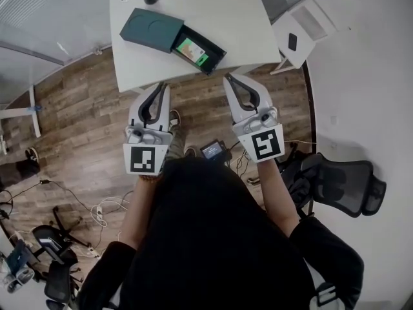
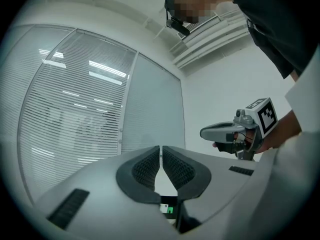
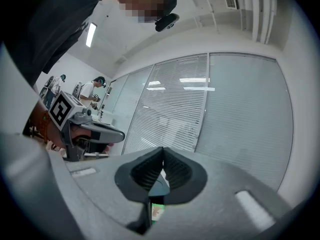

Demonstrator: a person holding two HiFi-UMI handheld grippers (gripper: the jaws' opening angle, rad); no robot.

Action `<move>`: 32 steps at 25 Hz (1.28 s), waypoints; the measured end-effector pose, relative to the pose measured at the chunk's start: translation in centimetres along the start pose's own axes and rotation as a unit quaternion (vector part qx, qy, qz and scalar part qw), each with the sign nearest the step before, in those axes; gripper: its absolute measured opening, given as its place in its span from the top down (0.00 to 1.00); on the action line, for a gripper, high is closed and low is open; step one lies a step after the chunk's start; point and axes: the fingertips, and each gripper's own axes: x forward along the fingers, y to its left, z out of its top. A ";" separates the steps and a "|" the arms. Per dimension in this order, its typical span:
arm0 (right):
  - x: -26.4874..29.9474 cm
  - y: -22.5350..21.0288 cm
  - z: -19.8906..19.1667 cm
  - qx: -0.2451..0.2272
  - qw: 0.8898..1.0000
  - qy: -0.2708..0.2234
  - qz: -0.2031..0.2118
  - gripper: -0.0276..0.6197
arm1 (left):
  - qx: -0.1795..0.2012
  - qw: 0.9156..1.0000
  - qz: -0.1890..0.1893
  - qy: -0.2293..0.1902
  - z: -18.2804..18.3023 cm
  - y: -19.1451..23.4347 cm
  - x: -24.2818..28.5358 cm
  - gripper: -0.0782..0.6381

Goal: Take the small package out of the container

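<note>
container [image 1: 151,30]: dk-green flat rect. box, slid open | small package [image 1: 191,49]: flat, green

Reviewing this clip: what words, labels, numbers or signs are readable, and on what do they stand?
No text reads clearly in any view.
Print on the small package in the container: green and orange, too small to read.
Cubes on the left hand-held gripper and right hand-held gripper: black-and-white square patterns, no letters.
The screen on the floor: too small to read.
</note>
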 end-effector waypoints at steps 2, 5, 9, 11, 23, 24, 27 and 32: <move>0.9 0.0 0.3 -0.004 1.000 -0.001 0.002 0.96 | -0.002 1.000 -0.001 -0.003 0.1 0.7 0.5 0.86; 2.4 -0.3 0.6 -0.010 1.000 -0.003 0.001 0.96 | -0.007 1.000 -0.003 -0.003 0.1 1.8 1.4 0.86; 4.1 -0.3 0.3 -0.030 0.999 0.009 0.006 0.96 | -0.009 1.000 -0.007 -0.010 0.2 3.2 2.6 0.86; 4.9 -0.5 0.3 -0.032 0.999 0.004 0.005 0.96 | -0.008 1.000 -0.009 -0.013 0.0 3.8 3.2 0.86; 7.5 -2.4 -2.1 -0.018 0.999 0.018 -0.024 0.96 | -0.006 0.999 -0.037 -0.032 0.4 5.3 6.0 0.86; 7.5 -2.6 -2.2 -0.019 0.999 0.019 -0.029 0.96 | -0.007 0.999 -0.042 -0.034 0.5 5.3 6.2 0.86; 7.2 -3.0 -2.1 -0.026 0.999 0.021 -0.042 0.96 | -0.015 0.998 -0.055 -0.033 0.2 5.1 6.6 0.86; 6.4 -4.2 -1.9 -0.017 0.998 0.025 -0.061 0.96 | -0.025 0.997 -0.068 -0.036 0.7 4.5 7.0 0.86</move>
